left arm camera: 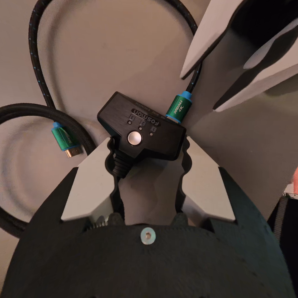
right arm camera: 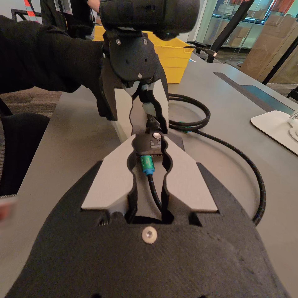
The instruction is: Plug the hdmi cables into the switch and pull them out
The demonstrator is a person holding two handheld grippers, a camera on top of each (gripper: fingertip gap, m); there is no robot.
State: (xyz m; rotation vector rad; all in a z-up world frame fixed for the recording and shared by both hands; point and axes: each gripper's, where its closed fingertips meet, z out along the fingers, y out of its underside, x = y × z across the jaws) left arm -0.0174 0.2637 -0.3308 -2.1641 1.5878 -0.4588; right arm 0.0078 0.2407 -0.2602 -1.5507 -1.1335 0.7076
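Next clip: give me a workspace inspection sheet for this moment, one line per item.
Surface: grey table, bare near the work.
Job's things: black switch; one green plug seated in it, second green plug lying loose.
Clutter: yellow bin, white pad.
Grippers: left claw open around the switch; right claw open around the seated plug.
Cables: black braided cable curving over the table.
Surroundings: chair, glass partition, a person's dark sleeve.
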